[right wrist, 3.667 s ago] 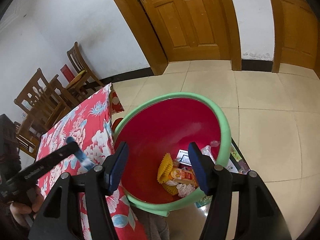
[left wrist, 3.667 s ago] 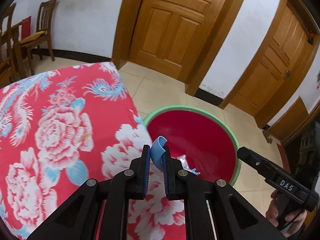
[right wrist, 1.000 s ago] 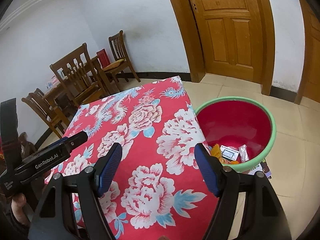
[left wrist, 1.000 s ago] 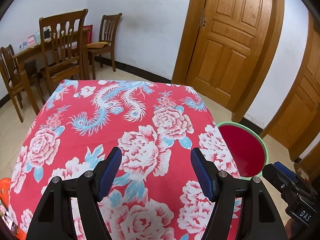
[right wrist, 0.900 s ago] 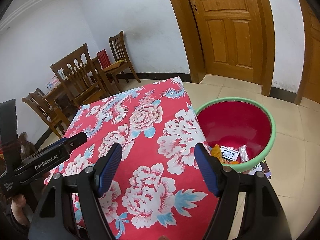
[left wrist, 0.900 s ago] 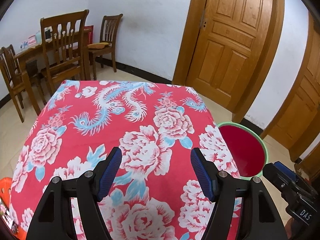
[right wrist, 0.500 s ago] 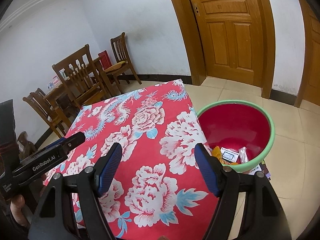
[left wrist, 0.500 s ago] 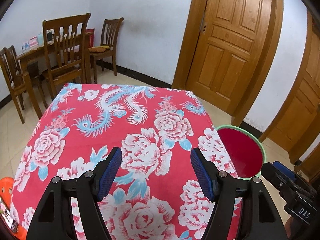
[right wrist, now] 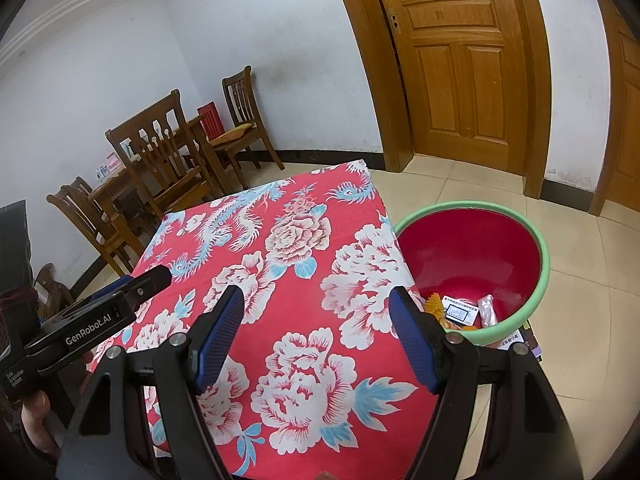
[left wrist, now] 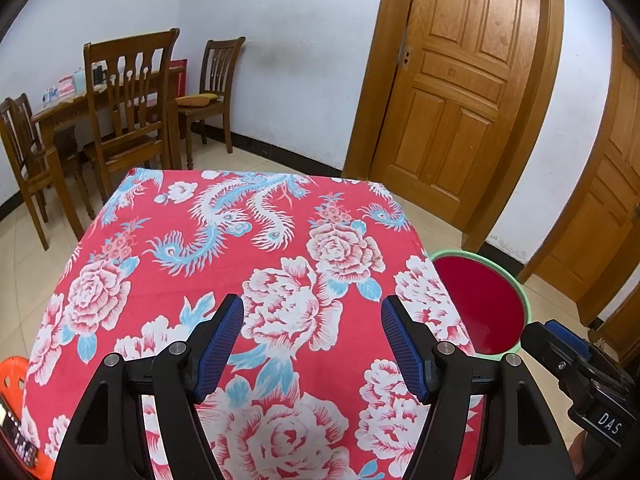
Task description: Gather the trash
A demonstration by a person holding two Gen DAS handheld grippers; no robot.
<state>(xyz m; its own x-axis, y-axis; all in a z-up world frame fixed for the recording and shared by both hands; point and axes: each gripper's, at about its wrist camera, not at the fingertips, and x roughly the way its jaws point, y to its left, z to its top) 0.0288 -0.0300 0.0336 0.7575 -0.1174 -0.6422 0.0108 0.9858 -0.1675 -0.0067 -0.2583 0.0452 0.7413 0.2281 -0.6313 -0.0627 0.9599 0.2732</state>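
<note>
Trash (right wrist: pixel 464 312) lies in the red basin (right wrist: pixel 540 276), both tongs (left wrist: pixel 312 344) (right wrist: pixel 316 344) released and empty, so scan the flowered tablecloth (left wrist: pixel 280 248) slowly for leftovers.

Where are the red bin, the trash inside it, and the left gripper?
red bin (right wrist: pixel 542 276): right wrist view, green rim.
trash (right wrist: pixel 462 312): right wrist view, white label.
left gripper (left wrist: pixel 312 340): left wrist view, midway between its open fingertips.
</note>
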